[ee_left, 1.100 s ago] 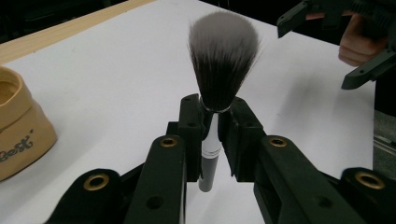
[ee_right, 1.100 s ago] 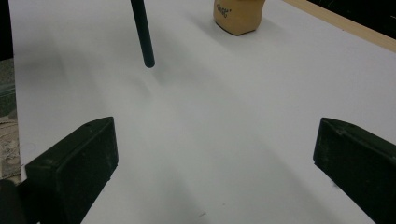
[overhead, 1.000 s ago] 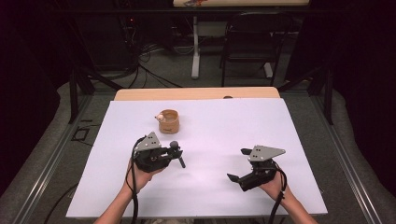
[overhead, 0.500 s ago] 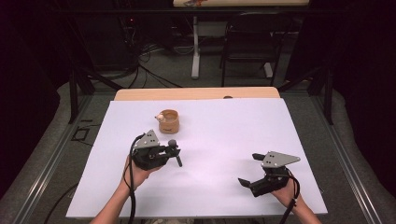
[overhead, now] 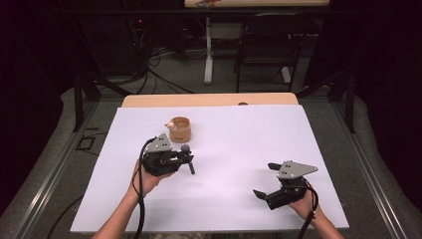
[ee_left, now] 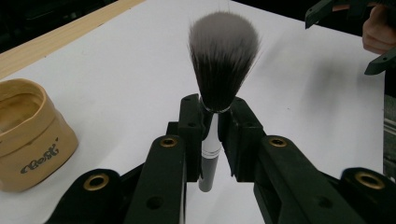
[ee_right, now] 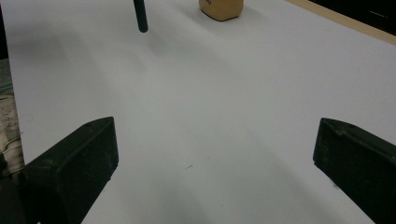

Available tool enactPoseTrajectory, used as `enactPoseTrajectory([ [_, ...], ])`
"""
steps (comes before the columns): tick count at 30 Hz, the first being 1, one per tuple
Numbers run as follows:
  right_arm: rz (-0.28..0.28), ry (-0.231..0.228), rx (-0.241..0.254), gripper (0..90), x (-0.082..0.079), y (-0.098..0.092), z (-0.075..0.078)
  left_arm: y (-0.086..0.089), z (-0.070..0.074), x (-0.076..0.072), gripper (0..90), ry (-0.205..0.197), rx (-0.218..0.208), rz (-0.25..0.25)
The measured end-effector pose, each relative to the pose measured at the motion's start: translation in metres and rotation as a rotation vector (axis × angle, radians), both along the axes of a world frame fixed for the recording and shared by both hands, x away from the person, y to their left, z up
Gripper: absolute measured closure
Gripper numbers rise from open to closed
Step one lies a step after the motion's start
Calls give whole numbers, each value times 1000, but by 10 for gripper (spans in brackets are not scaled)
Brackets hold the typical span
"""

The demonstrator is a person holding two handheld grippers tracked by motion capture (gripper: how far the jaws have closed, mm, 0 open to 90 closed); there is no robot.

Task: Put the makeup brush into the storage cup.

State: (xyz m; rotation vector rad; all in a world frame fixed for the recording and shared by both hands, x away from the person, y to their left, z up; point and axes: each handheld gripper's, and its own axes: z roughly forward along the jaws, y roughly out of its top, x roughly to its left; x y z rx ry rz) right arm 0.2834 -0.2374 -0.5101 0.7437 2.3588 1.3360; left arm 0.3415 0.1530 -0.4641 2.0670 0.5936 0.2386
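Between the pads of the left gripper [ee_left: 211, 135] stood the clamped brush [ee_left: 219, 79]; the right gripper [overhead: 263, 180] gaped empty.

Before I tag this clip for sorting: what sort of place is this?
Probably a lab or recording studio: a white-covered table ringed by black curtains, loose cables on the floor behind, and a handheld left gripper clamping a makeup brush.

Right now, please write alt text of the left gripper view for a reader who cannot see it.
The left gripper is shut on the thin handle of a makeup brush, whose dark, grey-tipped bristles point away from the camera. A tan pouch stands open on the white table at the left.
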Motion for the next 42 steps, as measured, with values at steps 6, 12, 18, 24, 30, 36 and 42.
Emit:
enactPoseTrajectory([
  [6,12,-1,-2,0,-1,1,0,-1,3,3,782,-5,26,-4],
  [12,16,-1,5,0,-2,0,-1,5,10,9,782,-17,27,13],
  [18,25,-9,27,0,-1,-3,-1,12,17,15,782,-26,21,32],
  [24,28,-14,58,0,-1,-4,-2,16,25,19,782,-46,28,43],
  [30,33,-11,82,0,1,-5,-6,18,33,25,782,-57,26,56],
  [36,26,-21,78,0,1,-6,-5,20,41,29,782,-67,26,64],
  [42,18,-14,72,0,1,-5,-5,22,48,34,782,-78,34,77],
])
